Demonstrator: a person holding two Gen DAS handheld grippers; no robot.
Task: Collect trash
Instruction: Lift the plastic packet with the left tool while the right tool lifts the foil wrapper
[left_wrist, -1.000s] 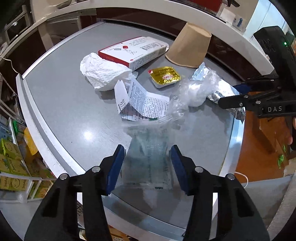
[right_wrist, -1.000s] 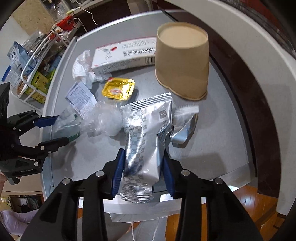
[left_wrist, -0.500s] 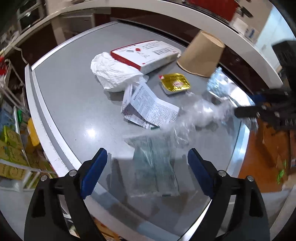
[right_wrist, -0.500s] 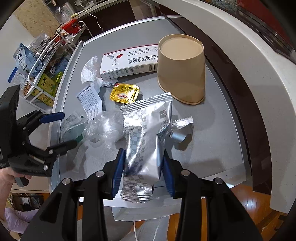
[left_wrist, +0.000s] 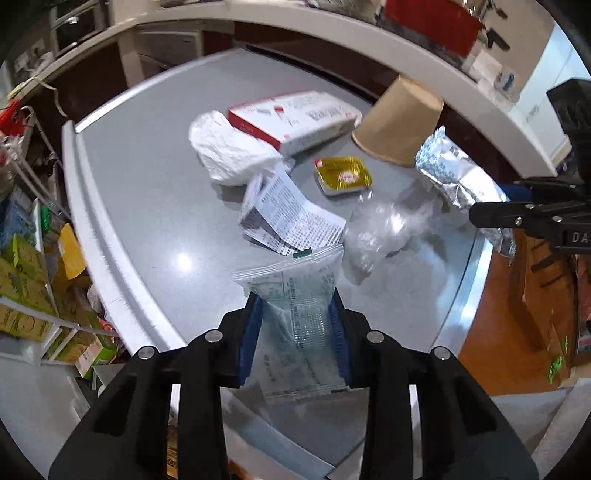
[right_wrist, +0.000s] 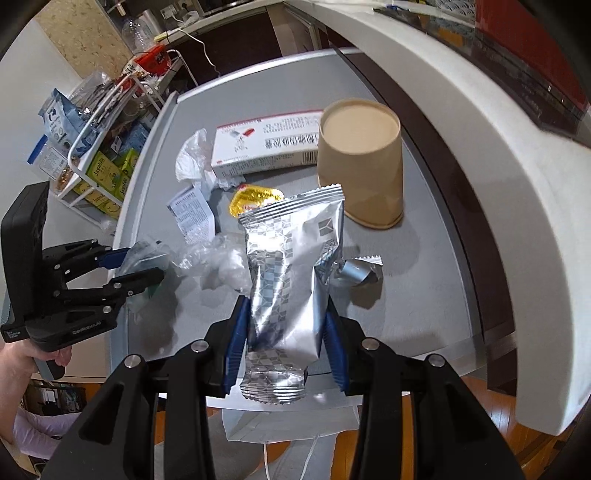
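Over the near edge of the grey table (left_wrist: 122, 206), the left gripper (left_wrist: 295, 314) was clamped on a clear plastic packet (left_wrist: 295, 295) and the right gripper (right_wrist: 282, 332) on a silver foil wrapper (right_wrist: 291, 273); either slick film could have slipped free.

left gripper (left_wrist: 295, 317) reopened, then clamped clear packet (left_wrist: 295, 295) | lifted off table (left_wrist: 147, 206)

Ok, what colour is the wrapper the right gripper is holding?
Shiny silver wrapper with a grey-blue checked band; clearest in the right wrist view.
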